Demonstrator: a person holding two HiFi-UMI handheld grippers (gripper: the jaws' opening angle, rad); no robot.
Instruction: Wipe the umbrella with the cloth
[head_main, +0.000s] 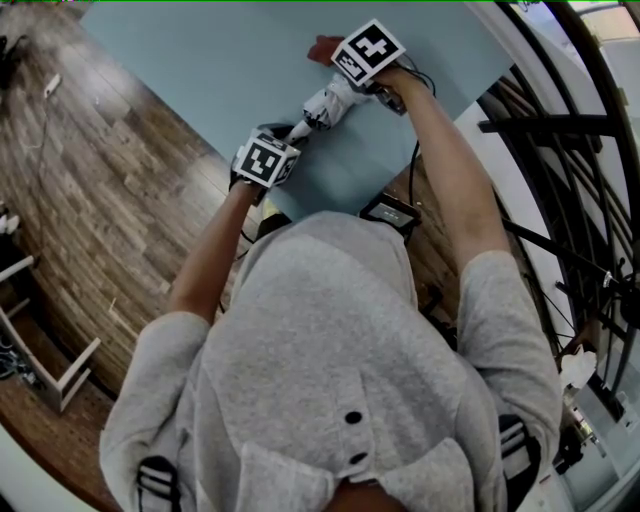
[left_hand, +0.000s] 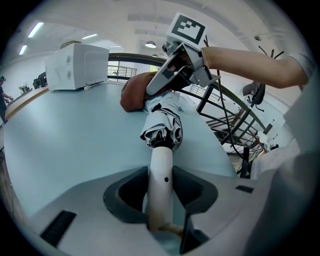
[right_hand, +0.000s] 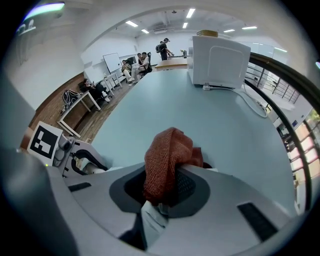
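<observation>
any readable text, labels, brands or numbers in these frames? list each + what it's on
No readable text in any view.
Black-and-white marker cubes on the left gripper and right gripper: square patterns only, no letters.
Folded white-handled umbrella and rust-red cloth: no lettering seen.
Boxy white appliance on the pale blue table: no label visible.
Far-wall whiteboard: too small to read.

"Where are the arms?"

"Both reach forward, forearms bare. The left arm (head_main: 205, 265) angles toward one o'clock, and the right arm (head_main: 450, 170) toward eleven."

"And the grippers?"

"The left gripper (left_hand: 161, 197), nearer the body, has its jaws clamped on the umbrella handle (left_hand: 161, 170). The right gripper (right_hand: 162, 187), at one o'clock from it, pinches the cloth (right_hand: 165, 155) between closed jaws."
</observation>
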